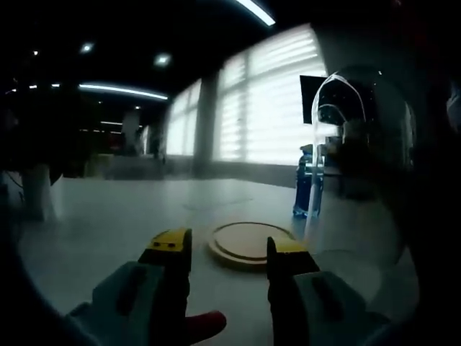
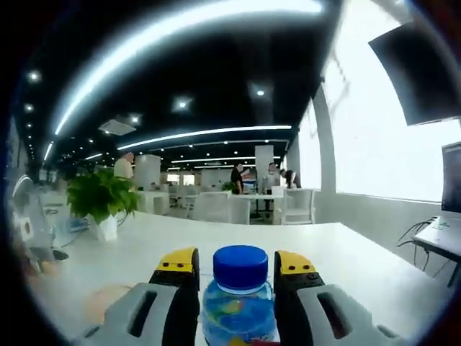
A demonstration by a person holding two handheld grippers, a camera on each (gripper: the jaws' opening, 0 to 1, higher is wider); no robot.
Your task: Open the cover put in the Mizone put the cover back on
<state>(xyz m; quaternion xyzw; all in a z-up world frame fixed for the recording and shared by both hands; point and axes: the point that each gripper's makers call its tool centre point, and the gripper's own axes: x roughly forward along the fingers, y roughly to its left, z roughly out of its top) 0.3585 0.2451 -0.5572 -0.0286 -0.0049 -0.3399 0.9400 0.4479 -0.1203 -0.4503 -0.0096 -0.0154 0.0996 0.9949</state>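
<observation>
Gripping the blue-capped clear plastic Mizone bottle (image 2: 237, 303) above the white table (image 2: 346, 252), my right gripper (image 2: 237, 264) clamps its neck; my left gripper (image 1: 227, 249) hangs open near the round wooden base (image 1: 248, 241), clear glass dome cover (image 1: 360, 166) far right.

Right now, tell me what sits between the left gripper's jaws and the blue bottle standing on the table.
In the left gripper view, a round wooden base lies flat on the table, just beyond the left gripper and short of the blue bottle.

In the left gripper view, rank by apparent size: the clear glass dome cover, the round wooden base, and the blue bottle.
1. Clear glass dome cover, largest, though nearest the camera.
2. Round wooden base.
3. Blue bottle, smallest; it stands farther back, so true size is unsure.
</observation>
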